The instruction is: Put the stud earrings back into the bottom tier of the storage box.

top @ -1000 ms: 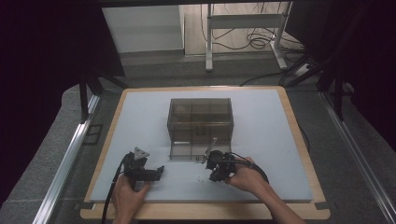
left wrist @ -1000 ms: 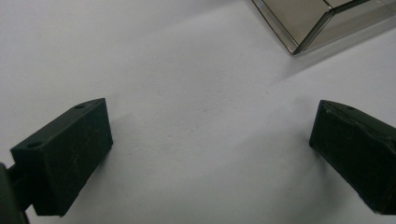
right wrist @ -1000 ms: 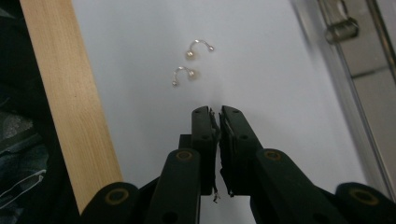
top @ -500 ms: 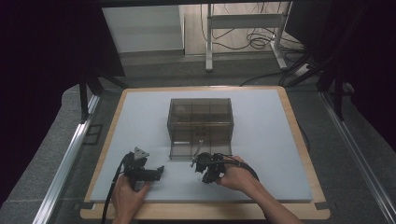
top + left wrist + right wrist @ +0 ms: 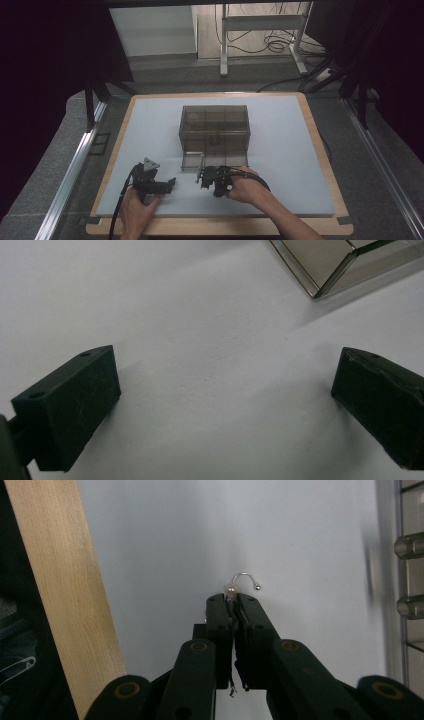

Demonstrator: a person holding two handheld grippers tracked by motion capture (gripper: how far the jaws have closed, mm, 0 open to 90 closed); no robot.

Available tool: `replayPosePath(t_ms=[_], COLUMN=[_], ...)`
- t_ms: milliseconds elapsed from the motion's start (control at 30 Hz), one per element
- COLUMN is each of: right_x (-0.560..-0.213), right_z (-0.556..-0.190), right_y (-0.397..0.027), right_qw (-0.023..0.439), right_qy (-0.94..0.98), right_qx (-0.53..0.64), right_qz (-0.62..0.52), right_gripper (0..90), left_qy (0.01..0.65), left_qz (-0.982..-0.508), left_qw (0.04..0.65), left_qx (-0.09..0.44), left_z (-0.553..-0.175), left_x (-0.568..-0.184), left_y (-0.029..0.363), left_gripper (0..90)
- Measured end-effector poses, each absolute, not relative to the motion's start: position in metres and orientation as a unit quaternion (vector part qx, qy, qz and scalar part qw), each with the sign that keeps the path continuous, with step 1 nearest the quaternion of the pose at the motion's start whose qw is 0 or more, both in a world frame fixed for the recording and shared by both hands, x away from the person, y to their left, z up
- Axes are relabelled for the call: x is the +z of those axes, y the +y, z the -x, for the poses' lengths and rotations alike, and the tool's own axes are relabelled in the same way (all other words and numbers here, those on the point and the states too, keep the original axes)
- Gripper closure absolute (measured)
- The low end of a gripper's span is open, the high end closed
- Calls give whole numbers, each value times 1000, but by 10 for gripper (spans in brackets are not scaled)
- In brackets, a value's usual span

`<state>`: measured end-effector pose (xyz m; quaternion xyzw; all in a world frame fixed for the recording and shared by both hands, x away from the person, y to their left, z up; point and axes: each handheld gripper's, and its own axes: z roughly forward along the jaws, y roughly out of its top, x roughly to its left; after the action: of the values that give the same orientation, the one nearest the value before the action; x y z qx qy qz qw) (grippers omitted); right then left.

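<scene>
Right gripper [image 5: 231, 596]: jaws pressed together, pinching a small earring at their very tips. In the high view this gripper [image 5: 201, 176] sits low over the mat in the person's right hand [image 5: 246, 186], just in front of the box's near face.

Earring [image 5: 239, 582]: a thin silvery hook with a pale bead at its base and a tiny ball at its free end. The bead end is caught between the tips; the hook stands out past them, its long axis roughly in line with the jaws, then curls over to the right in the right gripper view. It hangs above the white mat. Too small to make out in the high view.

Left gripper [image 5: 225, 390]: jaws spread wide, nothing between them, bare mat below. In the high view it [image 5: 172, 182] rests near the front edge of the mat in the left hand [image 5: 136, 206], aimed rightward toward the right gripper, the two near each other but apart.

Mat [image 5: 150, 130]: white, covering a wooden board [image 5: 320, 145], whose pale edge runs down the left of the right gripper view.

Box [image 5: 214, 131]: a smoky see-through organiser with compartments, at the middle of the mat, beyond both grippers. Its corner [image 5: 320, 275] shows at the top of the left gripper view; its side [image 5: 411, 570] at the right edge of the right gripper view.
</scene>
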<state>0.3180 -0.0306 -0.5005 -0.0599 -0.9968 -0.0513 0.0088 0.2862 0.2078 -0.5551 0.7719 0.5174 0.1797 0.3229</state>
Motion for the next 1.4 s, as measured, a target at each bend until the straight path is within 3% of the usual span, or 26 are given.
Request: replayPosePath(t_ms=[600,967,1400], right_x=[-490,-501,-501], right_z=[-326,-324,-321], right_y=[-35,-26,-9], right_qw=[31,52,28], right_qy=[-994,-994,-998], right_qx=[-61,-56,-8], right_qz=[83,73,58], right_gripper=[883,806,848], left_qy=[519,519,518], left_qz=[-770,-770,-771], left_qw=[325,325,324], left_qx=[180,180,180], left_z=[-286,-286,-286], left_x=[-555,-555,-555], left_y=[207,207,208], left_gripper=[0,0,0])
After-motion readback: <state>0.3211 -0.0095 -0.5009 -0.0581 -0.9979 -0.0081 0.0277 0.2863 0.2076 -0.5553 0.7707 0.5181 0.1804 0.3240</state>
